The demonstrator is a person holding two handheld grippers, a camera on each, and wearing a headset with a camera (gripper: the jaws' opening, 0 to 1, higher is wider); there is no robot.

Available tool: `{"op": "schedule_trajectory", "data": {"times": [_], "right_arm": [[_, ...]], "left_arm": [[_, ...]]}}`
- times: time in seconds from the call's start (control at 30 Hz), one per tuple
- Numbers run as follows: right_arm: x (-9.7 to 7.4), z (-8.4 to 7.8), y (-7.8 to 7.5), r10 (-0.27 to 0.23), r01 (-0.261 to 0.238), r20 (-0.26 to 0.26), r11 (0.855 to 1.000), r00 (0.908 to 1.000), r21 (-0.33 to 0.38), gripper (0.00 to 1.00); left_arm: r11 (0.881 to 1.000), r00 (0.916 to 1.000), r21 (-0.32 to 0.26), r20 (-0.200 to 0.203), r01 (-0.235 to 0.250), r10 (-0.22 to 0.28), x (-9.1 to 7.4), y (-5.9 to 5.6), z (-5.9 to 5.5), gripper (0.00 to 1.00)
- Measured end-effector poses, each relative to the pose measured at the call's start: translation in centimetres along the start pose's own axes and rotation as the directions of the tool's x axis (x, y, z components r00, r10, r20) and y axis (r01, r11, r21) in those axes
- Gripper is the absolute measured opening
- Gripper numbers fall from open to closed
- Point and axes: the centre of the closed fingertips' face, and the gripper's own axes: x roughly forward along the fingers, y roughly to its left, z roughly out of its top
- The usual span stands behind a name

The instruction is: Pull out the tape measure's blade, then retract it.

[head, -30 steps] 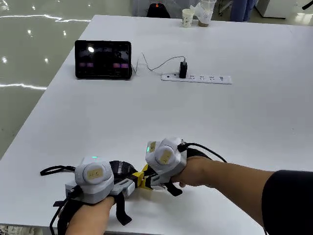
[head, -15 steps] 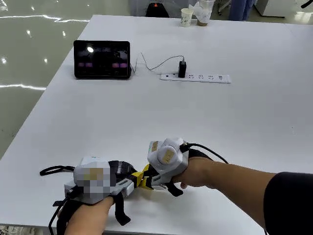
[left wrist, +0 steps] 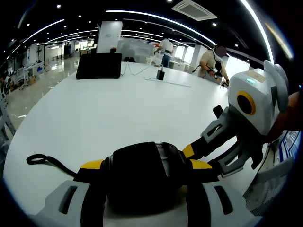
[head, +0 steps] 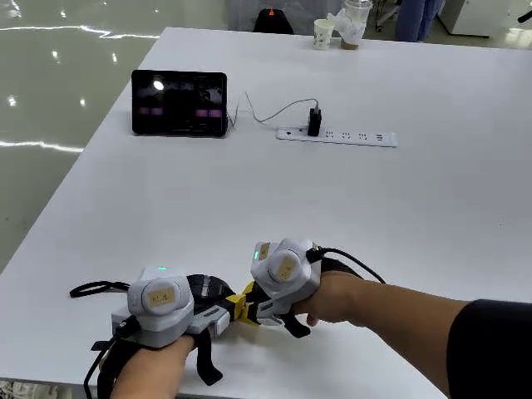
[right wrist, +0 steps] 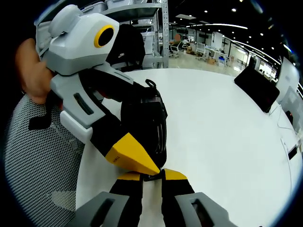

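Clamping the black tape measure (left wrist: 142,177) on the surface (head: 332,208): left tool (left wrist: 147,165); right tool (right wrist: 152,176) is pinching its blade end (right wrist: 156,177).

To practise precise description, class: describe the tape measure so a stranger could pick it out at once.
Start at the near edge of the white table. There the left gripper clamps the tape measure: a round black case with a black strap, unlike the flat tablet and power strip farther off.
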Motion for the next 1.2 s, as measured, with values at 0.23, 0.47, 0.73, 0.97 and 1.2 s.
{"op": "schedule_trajectory", "data": {"times": [0.23, 0.47, 0.73, 0.97, 1.2], "right_arm": [[0.0, -0.1, 0.1, -0.039, 0.039, 0.002, 0.999, 0.9992, 0.000, 0.13], [-0.9, -0.7, 0.1, -0.060, 0.060, -0.001, 0.998, 0.9982, 0.031, 0.12], [-2.6, -2.7, 0.2, -0.087, 0.086, 0.009, 0.995, 0.9962, 0.054, 0.13], [-5.3, -5.3, 0.3, -0.123, 0.120, 0.022, 0.987, 0.9922, 0.108, 0.15], [-8.3, -7.3, -0.1, -0.176, 0.168, 0.035, 0.971, 0.9837, 0.168, 0.20]], "left_arm": [[1.000, 0.9993, -0.001, -0.026, 0.025, -0.025, 0.1, 0.0, -0.1, 0.66], [0.998, 0.9955, 0.015, -0.069, 0.065, -0.064, 0.4, -0.1, -0.1, 0.66], [0.982, 0.9896, 0.139, -0.082, 0.129, -0.118, 0.3, -0.5, 0.2, 0.66], [0.965, 0.9793, 0.182, -0.108, 0.189, -0.171, -0.3, 0.2, 0.0, 0.70], [0.936, 0.9430, 0.162, -0.175, 0.311, -0.283, -1.1, 0.7, -0.8, 0.85]]}}
